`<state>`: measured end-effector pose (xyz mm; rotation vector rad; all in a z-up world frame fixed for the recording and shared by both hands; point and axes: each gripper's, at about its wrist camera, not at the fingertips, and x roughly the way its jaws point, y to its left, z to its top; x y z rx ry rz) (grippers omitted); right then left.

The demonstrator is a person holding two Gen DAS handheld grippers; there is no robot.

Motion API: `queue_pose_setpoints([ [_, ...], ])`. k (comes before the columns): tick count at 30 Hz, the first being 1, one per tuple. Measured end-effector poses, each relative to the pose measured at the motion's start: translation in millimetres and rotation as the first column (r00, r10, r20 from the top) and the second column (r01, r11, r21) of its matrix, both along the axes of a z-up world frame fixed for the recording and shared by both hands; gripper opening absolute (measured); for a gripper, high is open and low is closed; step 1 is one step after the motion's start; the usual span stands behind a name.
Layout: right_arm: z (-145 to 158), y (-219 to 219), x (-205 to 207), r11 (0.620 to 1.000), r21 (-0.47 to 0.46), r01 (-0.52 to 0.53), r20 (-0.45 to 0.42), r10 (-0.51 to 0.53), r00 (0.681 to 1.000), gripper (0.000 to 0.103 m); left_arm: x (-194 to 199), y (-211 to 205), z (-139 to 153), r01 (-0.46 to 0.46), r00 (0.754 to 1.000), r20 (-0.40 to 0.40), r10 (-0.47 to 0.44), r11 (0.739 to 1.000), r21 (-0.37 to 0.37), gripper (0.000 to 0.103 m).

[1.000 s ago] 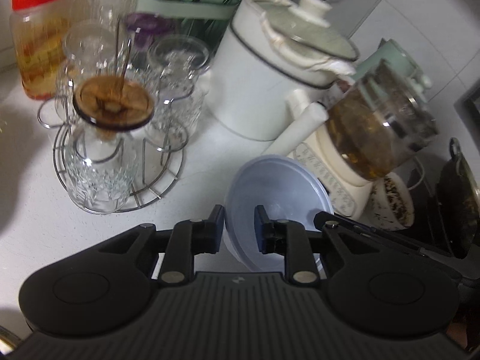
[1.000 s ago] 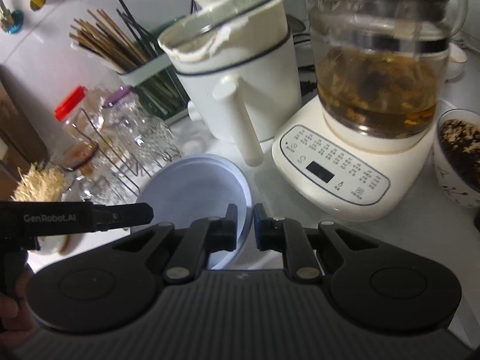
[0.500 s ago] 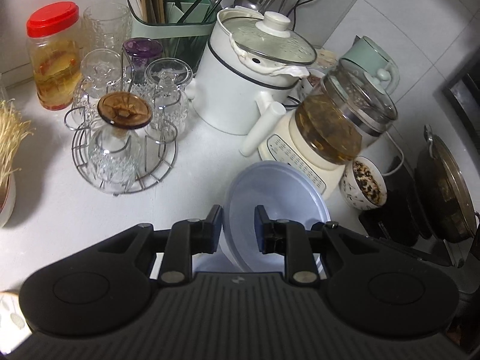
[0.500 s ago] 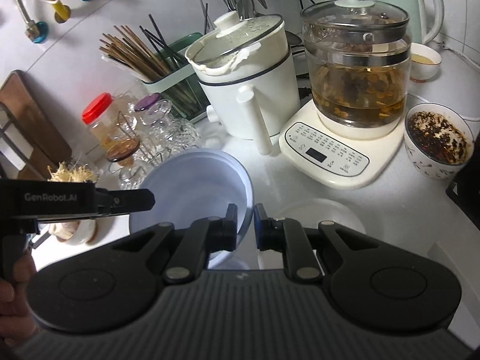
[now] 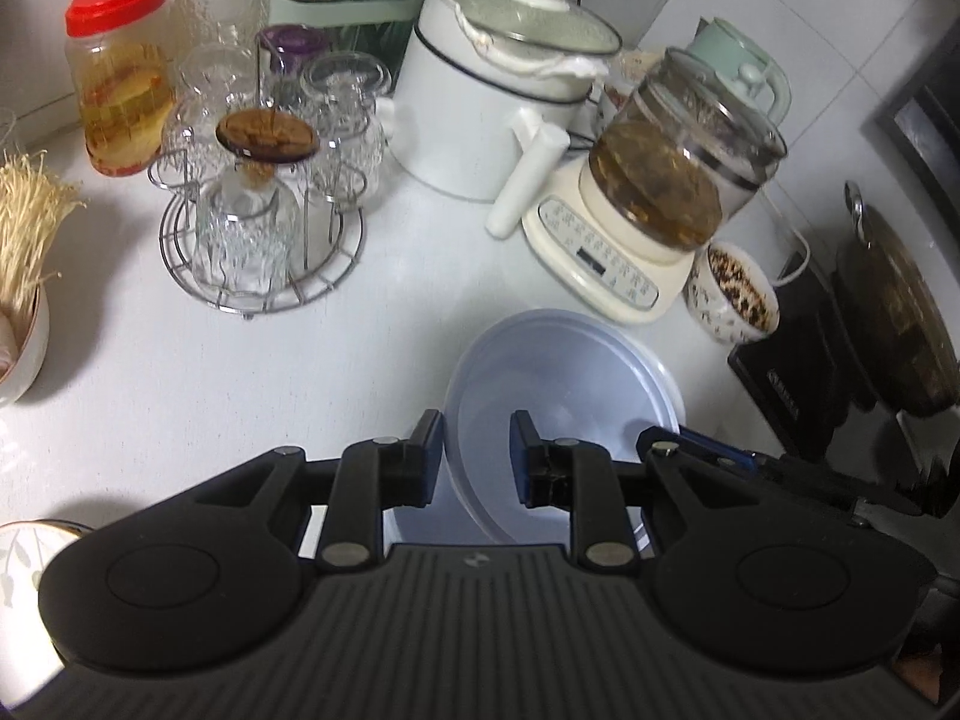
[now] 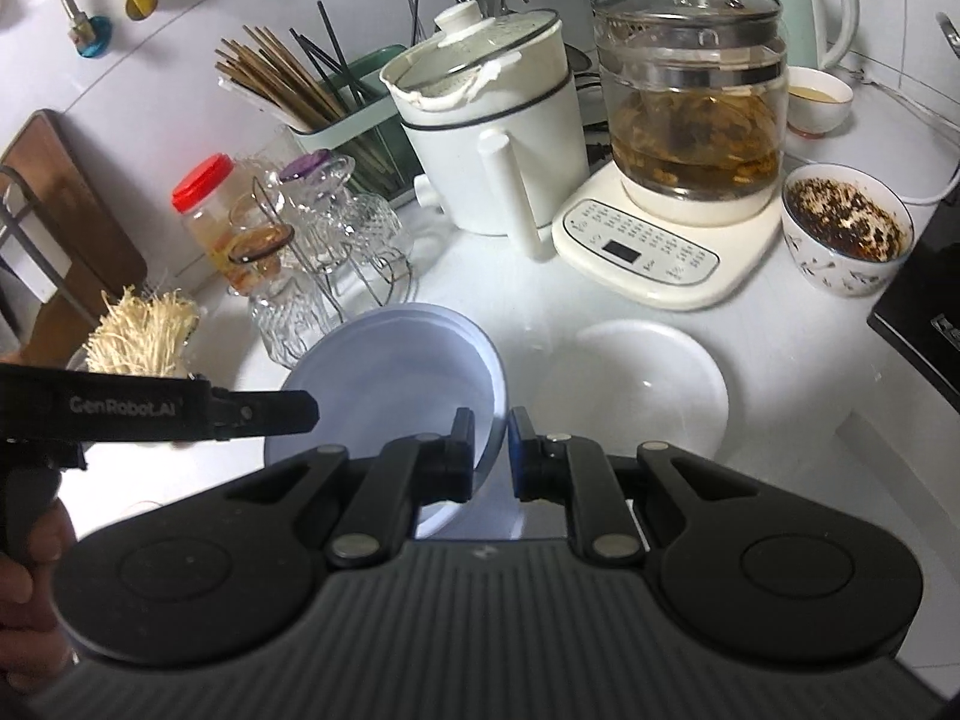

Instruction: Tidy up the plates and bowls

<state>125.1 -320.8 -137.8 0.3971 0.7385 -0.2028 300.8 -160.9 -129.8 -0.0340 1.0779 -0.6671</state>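
A pale blue plastic bowl (image 5: 558,384) hangs tilted above the white counter, carried between both grippers. My left gripper (image 5: 477,450) is shut on its near rim; in the right wrist view that gripper (image 6: 258,414) reaches in from the left edge with a hand behind it. My right gripper (image 6: 491,450) is shut on the opposite rim of the blue bowl (image 6: 390,378). A white plate (image 6: 636,384) lies flat on the counter just right of the bowl. A floral bowl (image 6: 840,240) of dark flakes stands further right.
Behind stand a wire rack of glasses (image 5: 258,228), a white lidded pot (image 5: 492,114), a glass tea kettle on its base (image 5: 660,192) and a red-capped jar (image 5: 120,72). A bowl of enoki mushrooms (image 5: 18,276) sits left, a black stove (image 5: 798,396) right.
Both grippers have drawn back and upward with the blue bowl, away from the pot and kettle. The white plate on the counter has come into view.
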Motion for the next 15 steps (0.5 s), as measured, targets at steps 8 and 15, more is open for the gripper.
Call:
queue_pose_setpoints([
  [8, -20.2, 6.2, -10.2, 0.999, 0.024, 0.033, -0.045, -0.032, 0.998, 0.014, -6.2, -1.5, -21.3, 0.056, 0.998, -0.020, -0.055, 0.997, 0.058, 0.027],
  [15, -33.5, 10.1, -8.7, 0.997, 0.055, 0.046, -0.075, -0.042, 0.996, 0.016, -5.5, -0.9, -38.7, 0.075, 0.996, -0.051, -0.071, 0.994, 0.077, 0.027],
])
